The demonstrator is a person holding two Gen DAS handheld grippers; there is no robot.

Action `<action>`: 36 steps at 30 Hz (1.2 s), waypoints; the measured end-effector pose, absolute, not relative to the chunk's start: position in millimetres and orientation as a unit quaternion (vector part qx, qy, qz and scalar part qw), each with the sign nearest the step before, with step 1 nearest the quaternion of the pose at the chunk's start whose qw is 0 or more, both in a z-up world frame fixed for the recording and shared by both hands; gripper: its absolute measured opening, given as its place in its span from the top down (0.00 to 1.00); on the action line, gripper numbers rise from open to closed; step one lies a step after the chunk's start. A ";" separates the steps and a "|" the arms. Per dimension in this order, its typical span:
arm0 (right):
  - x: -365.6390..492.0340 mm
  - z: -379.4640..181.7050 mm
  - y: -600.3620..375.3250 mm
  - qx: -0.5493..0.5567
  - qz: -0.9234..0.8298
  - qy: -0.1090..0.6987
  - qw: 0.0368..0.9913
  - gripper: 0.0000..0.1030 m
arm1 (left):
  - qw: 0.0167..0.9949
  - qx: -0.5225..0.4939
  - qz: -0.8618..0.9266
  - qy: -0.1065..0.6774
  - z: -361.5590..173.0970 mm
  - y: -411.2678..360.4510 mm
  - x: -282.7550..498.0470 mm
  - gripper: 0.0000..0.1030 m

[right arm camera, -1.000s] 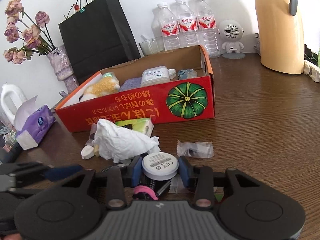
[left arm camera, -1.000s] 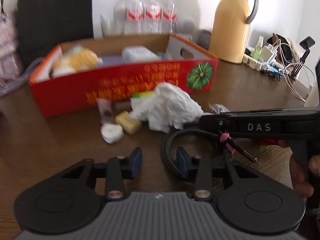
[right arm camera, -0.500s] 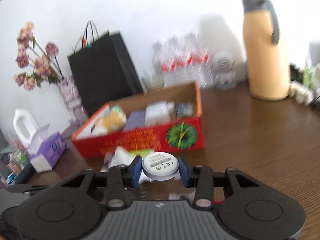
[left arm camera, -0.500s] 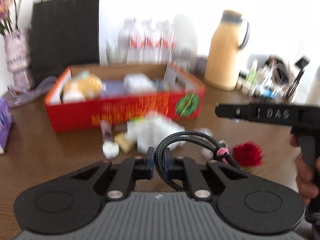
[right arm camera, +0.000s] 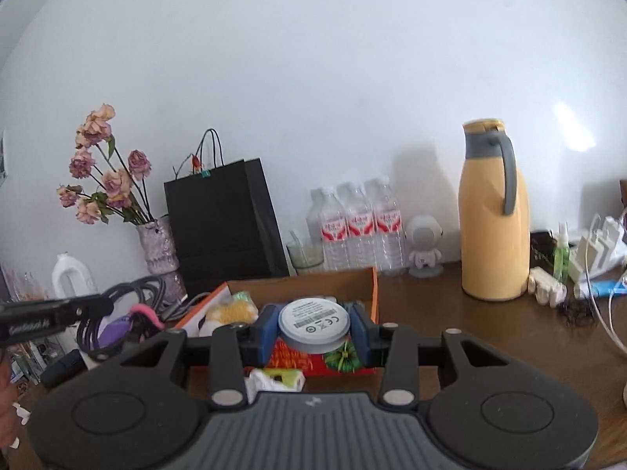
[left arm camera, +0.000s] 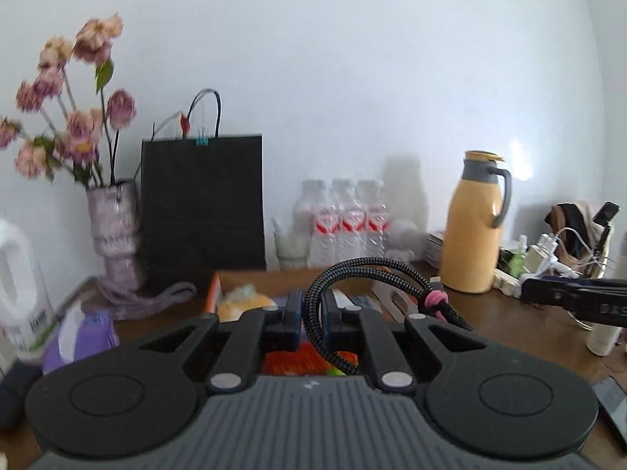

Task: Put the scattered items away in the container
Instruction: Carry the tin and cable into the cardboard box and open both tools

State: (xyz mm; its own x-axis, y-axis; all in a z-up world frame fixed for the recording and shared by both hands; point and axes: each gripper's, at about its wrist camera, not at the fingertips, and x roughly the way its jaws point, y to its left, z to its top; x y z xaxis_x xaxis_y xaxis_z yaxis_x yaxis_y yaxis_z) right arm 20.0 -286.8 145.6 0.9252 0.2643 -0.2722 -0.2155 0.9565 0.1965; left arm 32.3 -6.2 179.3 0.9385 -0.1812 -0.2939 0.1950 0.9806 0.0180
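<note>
L gripper (left arm camera: 311, 315) clamped nearly shut on braided cable (left arm camera: 364, 270) – pads pinching one strand of the coil, loop arching up and over toward 1 o'clock, pink tie (left arm camera: 435, 298) at 3 o'clock of the pads. R gripper (right arm camera: 313, 329) part-open, pressed on both sides of white round puck (right arm camera: 313, 323), label face up, held flat between the blue pads.

Both loads clear of the table (right arm camera: 431, 309). Box (right arm camera: 374, 293) – red outside, brown inside – sits below and ahead of both tools, at 12 o'clock in each wrist view. In R view, puck overlaps the box's near wall; open top lies just beyond it. In L view, box interior visible beyond the pads, yellow item (left arm camera: 239, 303) already inside at 11 o'clock.

Key relation, judged: box long axis runs roughly 9-to-3 across both views, so a straight advance toward 12 o'clock puts either load over the opening. R gripper looks nearer the box's right end, L nearer the middle. Which is closer in depth – cannot tell.

Crumpled tissue (right arm camera: 270, 380) and green packet (right arm camera: 292, 378) on table at near wall, 6 o'clock of puck – not yet boxed.

Risk, judged: cable loop stiff, may snag box rim or spring out on release.
</note>
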 end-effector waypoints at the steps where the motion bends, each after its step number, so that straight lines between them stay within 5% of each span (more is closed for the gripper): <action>1: 26.0 153.6 -285.8 0.073 0.126 0.144 0.979 0.63 | 0.984 0.027 -0.097 0.146 185.9 -5.1 46.2 0.90; 9: 192.0 184.8 -270.6 0.046 0.157 0.246 0.955 0.63 | 0.965 0.096 -0.089 0.229 181.7 -25.2 223.5 0.90; 18: 359.7 113.9 -225.0 -0.040 0.105 0.398 0.911 0.63 | 0.916 0.169 -0.034 0.363 88.7 -34.8 376.4 0.90; 27: 424.2 47.5 -201.1 -0.093 0.065 0.461 0.880 0.64 | 0.892 0.195 -0.061 0.402 57.0 -42.0 402.4 0.85; 36: 405.9 94.6 -206.9 -0.053 0.078 0.437 0.895 0.54 | 0.907 0.155 -0.064 0.385 111.7 -31.2 384.0 0.83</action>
